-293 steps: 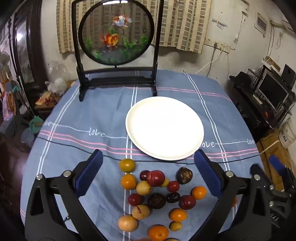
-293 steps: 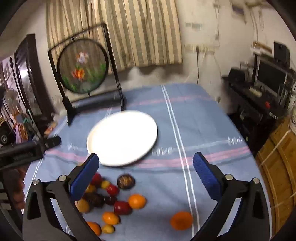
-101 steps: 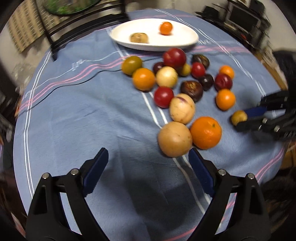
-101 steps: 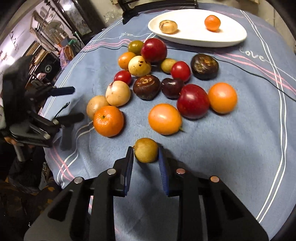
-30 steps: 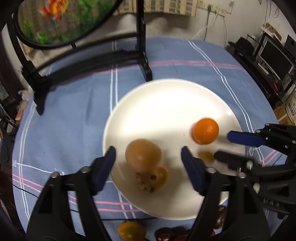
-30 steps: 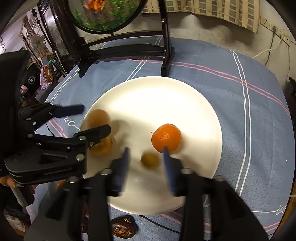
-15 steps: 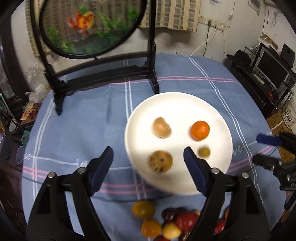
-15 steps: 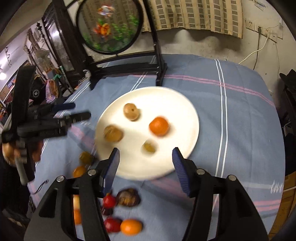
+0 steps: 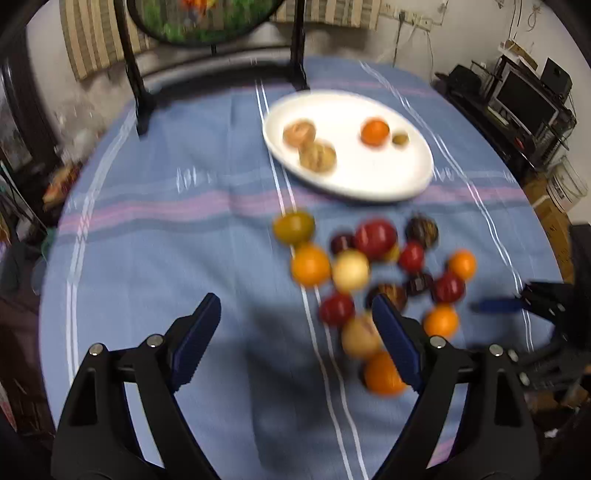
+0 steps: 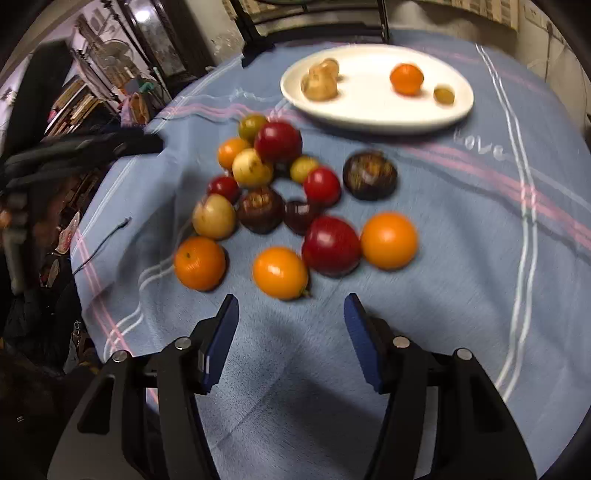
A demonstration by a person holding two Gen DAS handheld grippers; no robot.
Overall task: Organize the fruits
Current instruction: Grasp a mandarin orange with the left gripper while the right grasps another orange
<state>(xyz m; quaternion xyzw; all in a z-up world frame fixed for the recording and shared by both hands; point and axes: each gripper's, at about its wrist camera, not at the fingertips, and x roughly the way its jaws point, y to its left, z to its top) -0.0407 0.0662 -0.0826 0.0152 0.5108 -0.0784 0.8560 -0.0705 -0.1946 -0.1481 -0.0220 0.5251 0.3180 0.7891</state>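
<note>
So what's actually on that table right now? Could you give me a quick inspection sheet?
Surface: round table under a blue striped tablecloth.
Job's things: white plate holding two tan fruits, one orange fruit and one small olive fruit; a loose pile of fruit, red, orange, yellow and dark, on the cloth nearer the camera.
Clutter: nothing seen besides the fruit.
Grippers: left tool open, empty, jaws have just been opening; right tool open, empty.
Cables: thin dark cord at the cloth's edge.
Surroundings: round fish picture on a black stand, striped curtain, monitor.
</note>
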